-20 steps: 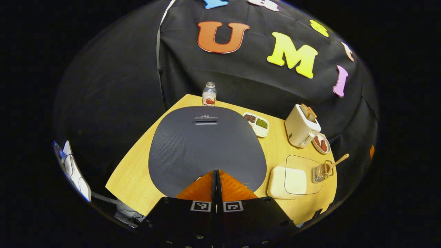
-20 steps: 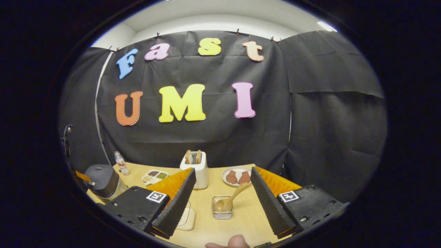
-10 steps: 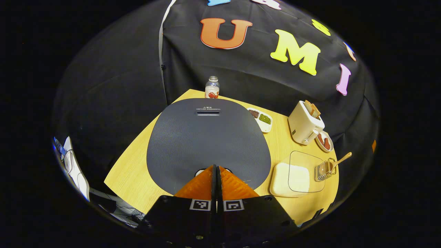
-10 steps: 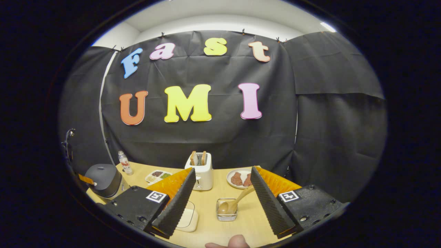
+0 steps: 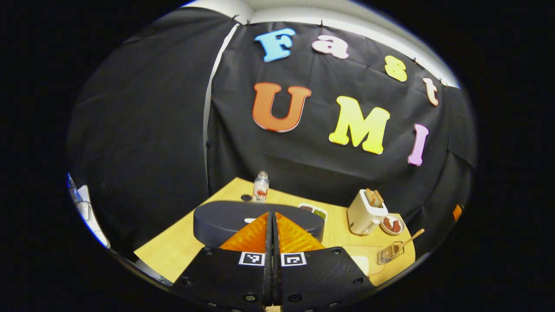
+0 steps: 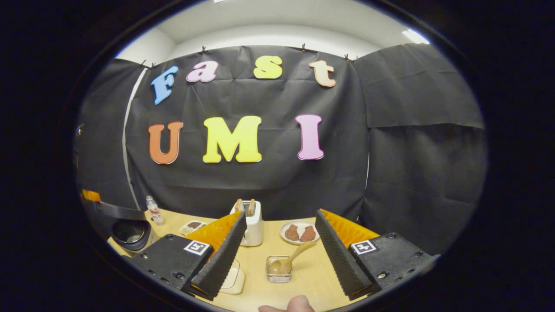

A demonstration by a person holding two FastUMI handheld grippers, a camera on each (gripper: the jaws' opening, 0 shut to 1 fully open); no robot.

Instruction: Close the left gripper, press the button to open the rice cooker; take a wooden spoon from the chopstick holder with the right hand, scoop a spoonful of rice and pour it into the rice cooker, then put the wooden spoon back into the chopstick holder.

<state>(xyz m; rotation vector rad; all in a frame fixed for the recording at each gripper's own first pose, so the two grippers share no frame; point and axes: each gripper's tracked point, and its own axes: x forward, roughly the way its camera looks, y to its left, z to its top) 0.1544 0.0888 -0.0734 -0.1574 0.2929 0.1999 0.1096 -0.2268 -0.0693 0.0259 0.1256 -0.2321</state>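
Note:
My left gripper [image 5: 272,215] is shut with nothing in it, its orange fingers [image 5: 253,236] just in front of the dark grey rice cooker lid [image 5: 212,222], which shows edge-on. In the right gripper view the rice cooker [image 6: 128,232] stands open at the far left, its lid [image 6: 110,211] raised. The wooden spoon [image 6: 300,252] leans in the wire chopstick holder [image 6: 278,269], straight ahead of my open right gripper [image 6: 280,214] and some way off. The rice container [image 6: 233,279] lies left of the holder. In the left gripper view the spoon [image 5: 410,239] and holder [image 5: 389,254] sit at the far right.
On the wooden table [image 6: 303,281] stand a white toaster [image 6: 252,222] with bread, a plate [image 6: 299,232] of brown pieces, a divided tray [image 6: 193,225] of beans and a small bottle [image 6: 152,209]. A person's fingertip [image 6: 288,305] shows at the bottom edge.
The rice cooker's lid has swung up from flat to raised, and the pot is open. My left gripper has tilted upward, still shut. The right gripper stays open over the table.

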